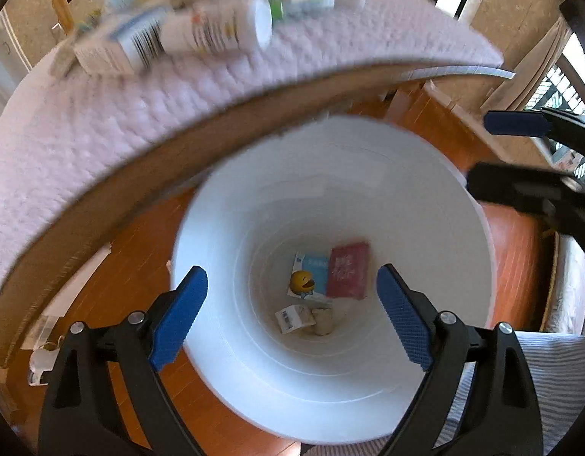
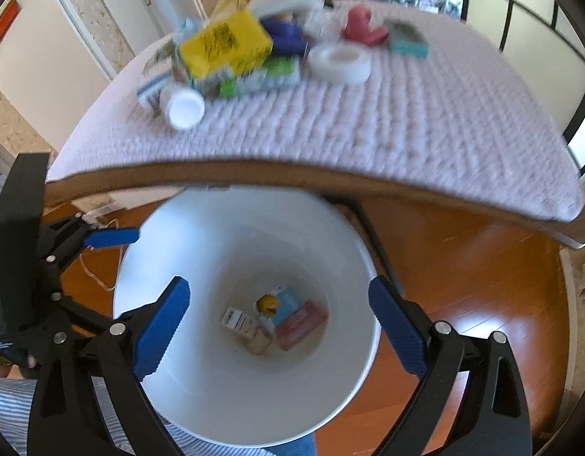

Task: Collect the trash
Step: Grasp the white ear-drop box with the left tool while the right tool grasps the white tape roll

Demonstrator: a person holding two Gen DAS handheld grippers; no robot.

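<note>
A white trash bin [image 1: 425, 197] stands on the wood floor beside the table; it also shows in the right wrist view [image 2: 170, 387]. At its bottom lie a red packet [image 1: 348, 270], a blue box with a yellow smiley [image 1: 309, 279] and a small white box [image 1: 294, 318]. My left gripper [image 1: 292, 315] is open and empty above the bin. My right gripper [image 2: 279, 332] is open and empty above the bin too. On the table's pale quilted cloth [image 2: 368, 121] lie a white bottle [image 2: 184, 108], a yellow box [image 2: 224, 43], a tape roll [image 2: 340, 59] and a red item [image 2: 362, 26].
The table edge [image 1: 102, 220] overhangs the bin's far side. A cable [image 2: 98, 277] and a white plug [image 1: 39, 361] lie on the floor. My right gripper shows at the right of the left wrist view [image 1: 520, 123]. Striped fabric [image 1: 558, 361] is close below.
</note>
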